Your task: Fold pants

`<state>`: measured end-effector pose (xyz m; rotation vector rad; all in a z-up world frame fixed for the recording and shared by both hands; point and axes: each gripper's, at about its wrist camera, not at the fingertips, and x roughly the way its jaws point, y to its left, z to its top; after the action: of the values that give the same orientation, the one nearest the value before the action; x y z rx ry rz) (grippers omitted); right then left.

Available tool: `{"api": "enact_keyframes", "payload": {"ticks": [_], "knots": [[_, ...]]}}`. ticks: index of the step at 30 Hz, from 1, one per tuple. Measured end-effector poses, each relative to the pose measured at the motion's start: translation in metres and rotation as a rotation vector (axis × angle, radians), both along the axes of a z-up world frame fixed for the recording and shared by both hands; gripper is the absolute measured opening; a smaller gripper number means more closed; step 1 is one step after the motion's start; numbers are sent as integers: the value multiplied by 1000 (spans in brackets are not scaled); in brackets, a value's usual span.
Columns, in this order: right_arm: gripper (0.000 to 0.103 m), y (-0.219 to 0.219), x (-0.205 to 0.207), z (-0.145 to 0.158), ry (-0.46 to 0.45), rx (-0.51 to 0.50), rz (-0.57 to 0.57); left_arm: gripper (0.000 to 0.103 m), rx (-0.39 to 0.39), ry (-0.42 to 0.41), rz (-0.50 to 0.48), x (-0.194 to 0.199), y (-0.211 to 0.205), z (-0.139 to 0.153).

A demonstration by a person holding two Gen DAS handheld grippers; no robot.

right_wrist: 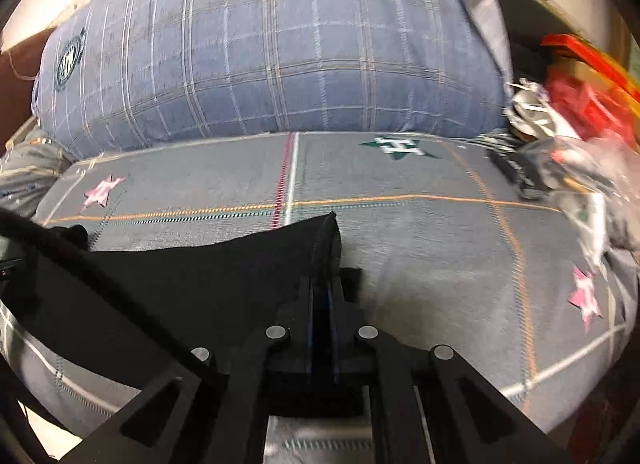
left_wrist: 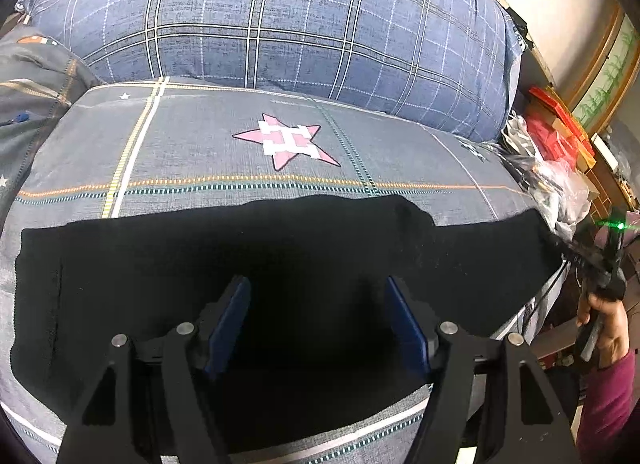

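Observation:
The black pants (left_wrist: pixel 280 256) lie flat across the grey patterned bed sheet (left_wrist: pixel 200 151). My left gripper (left_wrist: pixel 318 292) is open, its blue pads (left_wrist: pixel 236 304) spread just above the middle of the pants. In the right wrist view the pants (right_wrist: pixel 200 264) rise to a lifted corner. My right gripper (right_wrist: pixel 322 288) is shut on that corner of the pants and holds it off the sheet (right_wrist: pixel 440 244). The right gripper also shows in the left wrist view (left_wrist: pixel 600 264) at the pants' right end, held by a hand.
A large blue plaid pillow (left_wrist: pixel 280 15) lies along the back of the bed. Plastic bags and red boxes (left_wrist: pixel 556 151) crowd the right side. Grey folded bedding (left_wrist: pixel 32 95) sits at the left. The bed's front edge runs below the pants.

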<state>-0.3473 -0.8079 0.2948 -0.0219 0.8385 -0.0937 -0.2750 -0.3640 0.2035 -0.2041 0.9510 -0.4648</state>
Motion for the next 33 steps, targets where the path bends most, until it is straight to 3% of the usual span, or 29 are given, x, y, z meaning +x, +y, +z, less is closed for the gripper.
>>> {"api": "enact_keyframes", "payload": {"ticks": [4,7,8,9,10,15,19,26,27,28,31,33], "knots": [[6,-1,7,-30,88,-27,-40,69,26,-4,-9,-1,-2,-3],[10,5,6,-33,88,-73,-62,69,23,-13,5,-4,5,0],[21,4,5,-29,84,-67,-84,69,24,-19,10,-5,8,1],[37,4,2,-20,64,-60,-114,69,28,-24,20,-6,13,3],[43,6,0,-13,42,-55,-134,70,28,-26,27,-7,17,4],[53,58,6,13,-25,164,92,74,9,-23,87,-13,48,6],[53,120,38,2,-12,364,292,74,31,-18,140,-25,76,4],[52,211,92,-28,55,299,422,75,47,-7,203,-38,111,-4],[25,222,98,-35,81,282,442,75,57,-18,214,-40,113,-4],[8,228,101,-39,99,268,463,75,55,-27,220,-42,114,-2],[8,240,97,-35,68,150,489,75,47,-42,248,-45,125,-2],[8,239,95,-34,50,112,486,75,70,-8,271,-43,131,-13]]}}
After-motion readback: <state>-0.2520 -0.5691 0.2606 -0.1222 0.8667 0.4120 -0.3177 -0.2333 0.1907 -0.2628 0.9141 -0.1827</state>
